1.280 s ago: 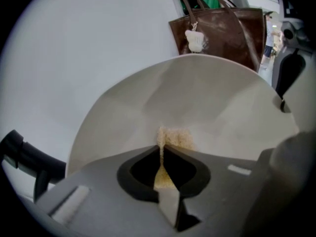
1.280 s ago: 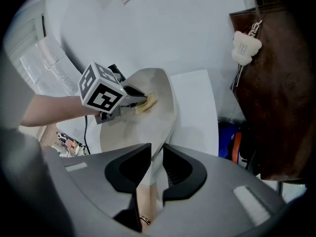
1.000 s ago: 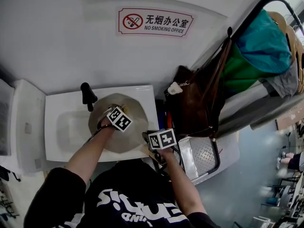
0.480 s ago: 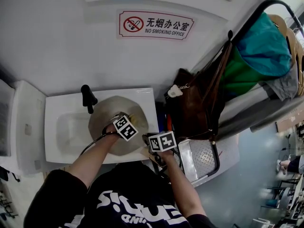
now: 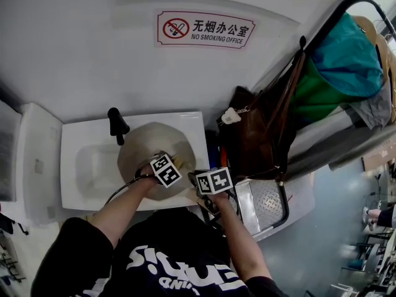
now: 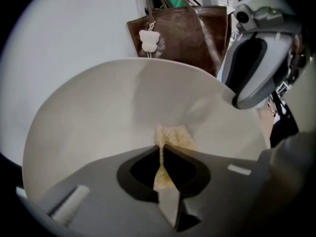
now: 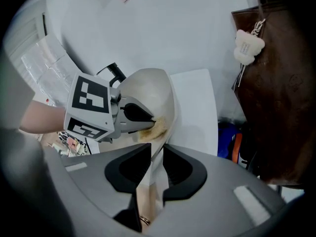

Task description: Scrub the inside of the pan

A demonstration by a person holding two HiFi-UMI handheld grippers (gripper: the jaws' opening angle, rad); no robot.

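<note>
- Head view: a white sink is set against the wall, with a black faucet at its back edge.
- The beige pan lies in the sink's 3 o'clock half, tilted, with the faucet at its 10 o'clock.
- The left hand-held gripper reaches inside the pan at 5 o'clock. The right hand-held gripper is just outside the rim, also at 5 o'clock.
- A brown bag hangs at the pan's 3 o'clock, and a no-smoking sign is on the wall at 12.
- Left gripper view: the jaws are closed on a yellowish scrub pad, which is pressed against the pan's inner wall.
- A white bear charm hangs on the bag at 12 o'clock.
- Right gripper view: the jaws are clamped on the pan's edge, and the pan rises edge-on toward 12 o'clock.
- The pad touches the pan wall just above the jaws.
</note>
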